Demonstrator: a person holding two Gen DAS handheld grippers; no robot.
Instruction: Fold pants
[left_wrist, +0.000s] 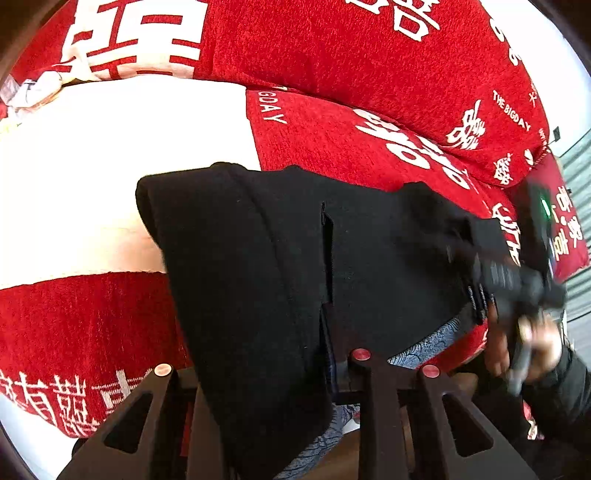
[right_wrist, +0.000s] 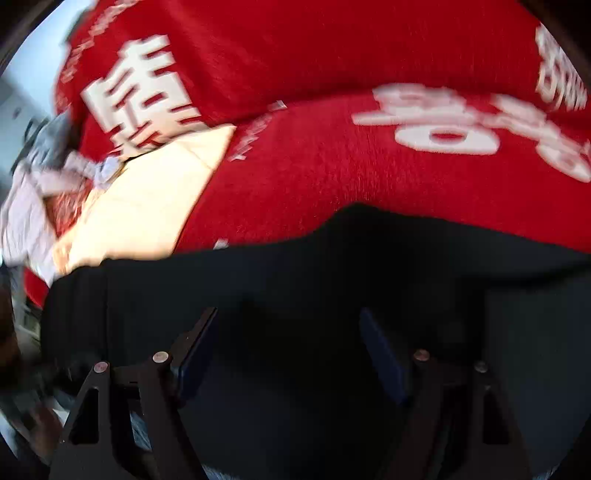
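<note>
Black pants (left_wrist: 240, 258) lie in a folded heap on a red blanket. My left gripper (left_wrist: 317, 332) is shut on a thick fold of them at the near edge, and the cloth drapes over its left finger and hides it. In the left wrist view my right gripper (left_wrist: 517, 280) shows blurred at the right edge of the pants, held by a hand (left_wrist: 532, 343). In the blurred right wrist view the right gripper (right_wrist: 288, 332) is open just above the pants (right_wrist: 295, 266). Its blue pads (right_wrist: 380, 350) stand wide apart and press on nothing.
The red blanket (left_wrist: 332, 140) has white characters and a white panel (left_wrist: 129, 147). A red cushion (left_wrist: 369, 55) rises behind it. Blue patterned cloth (left_wrist: 424, 347) peeks out beneath the pants. Pale crumpled cloth (right_wrist: 22, 206) lies at the far left.
</note>
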